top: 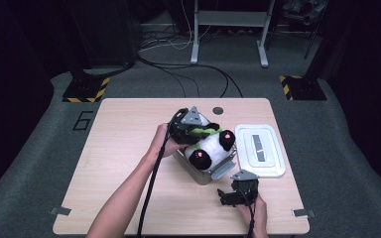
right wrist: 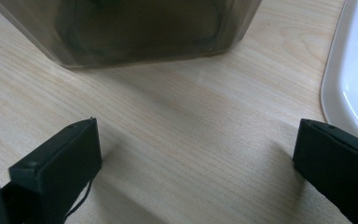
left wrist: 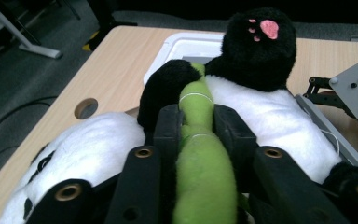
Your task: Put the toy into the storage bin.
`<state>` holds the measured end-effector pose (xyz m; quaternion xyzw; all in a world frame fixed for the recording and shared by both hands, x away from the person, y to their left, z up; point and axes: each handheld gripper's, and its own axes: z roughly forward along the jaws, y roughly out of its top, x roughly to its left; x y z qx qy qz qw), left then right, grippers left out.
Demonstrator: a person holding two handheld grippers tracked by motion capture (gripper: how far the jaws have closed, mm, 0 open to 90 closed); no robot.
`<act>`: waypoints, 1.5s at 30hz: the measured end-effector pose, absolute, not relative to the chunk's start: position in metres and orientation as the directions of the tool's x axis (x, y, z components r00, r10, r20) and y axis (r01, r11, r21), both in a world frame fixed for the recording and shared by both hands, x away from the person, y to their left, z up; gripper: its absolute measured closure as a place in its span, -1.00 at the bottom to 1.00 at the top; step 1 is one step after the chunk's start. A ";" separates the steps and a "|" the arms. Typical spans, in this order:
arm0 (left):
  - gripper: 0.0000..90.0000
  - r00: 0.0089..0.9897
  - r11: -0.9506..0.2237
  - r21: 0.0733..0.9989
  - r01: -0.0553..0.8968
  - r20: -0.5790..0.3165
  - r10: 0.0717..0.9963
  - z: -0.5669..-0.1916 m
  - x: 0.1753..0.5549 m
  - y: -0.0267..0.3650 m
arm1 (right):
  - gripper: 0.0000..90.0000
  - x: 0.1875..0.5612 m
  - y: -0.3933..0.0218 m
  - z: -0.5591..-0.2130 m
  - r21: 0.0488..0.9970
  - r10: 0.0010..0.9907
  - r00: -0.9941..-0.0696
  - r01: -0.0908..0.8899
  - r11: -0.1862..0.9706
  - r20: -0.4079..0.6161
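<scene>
I am clamping my left gripper [left wrist: 198,135] on the green stalk [left wrist: 200,158] of the panda [top: 209,147], which is sitting in the box [top: 204,174] at mid-table. I am resting my right gripper [right wrist: 196,158] wide apart and empty, just in front of the box, with the lid [top: 260,150] lying beside it.

- The left gripper [left wrist: 198,140] has its two black jaws on either side of a green plush stalk [left wrist: 200,158], pads against it.
- The stalk lies along a plush panda [left wrist: 270,116], across its white belly.
- A black paw with pink pads [left wrist: 260,46] rises beyond the stalk.
- Behind the panda, a white lid [left wrist: 186,49] lies on the worktop [left wrist: 121,65].
</scene>
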<state>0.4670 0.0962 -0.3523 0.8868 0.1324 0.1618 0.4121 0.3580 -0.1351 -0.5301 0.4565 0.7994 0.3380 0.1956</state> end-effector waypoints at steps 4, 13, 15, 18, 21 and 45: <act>-0.03 0.902 -0.579 0.802 0.146 0.133 0.411 -0.349 0.465 0.100 | -1.00 0.358 -0.135 -0.530 0.717 0.863 -0.505 0.601 0.352 -0.001; -0.60 0.873 -0.472 0.835 0.281 -0.018 0.488 -0.343 0.454 0.125 | -1.00 0.358 -0.135 -0.530 0.718 0.864 -0.503 0.599 0.355 -0.007; -0.64 0.868 -0.463 0.836 0.295 -0.032 0.496 -0.345 0.451 0.128 | -1.00 0.358 -0.135 -0.530 0.718 0.864 -0.503 0.599 0.354 -0.007; -0.66 0.861 -0.477 0.821 0.313 -0.033 0.508 -0.355 0.449 0.129 | -1.00 0.358 -0.135 -0.530 0.718 0.864 -0.503 0.599 0.354 -0.007; -0.67 0.853 -0.494 0.802 0.336 -0.037 0.521 -0.368 0.449 0.127 | -1.00 0.358 -0.135 -0.530 0.718 0.864 -0.503 0.599 0.355 -0.007; -0.68 0.849 -0.518 0.795 0.317 0.006 0.529 -0.372 0.426 0.118 | -1.00 0.358 -0.135 -0.530 0.718 0.865 -0.502 0.600 0.353 -0.006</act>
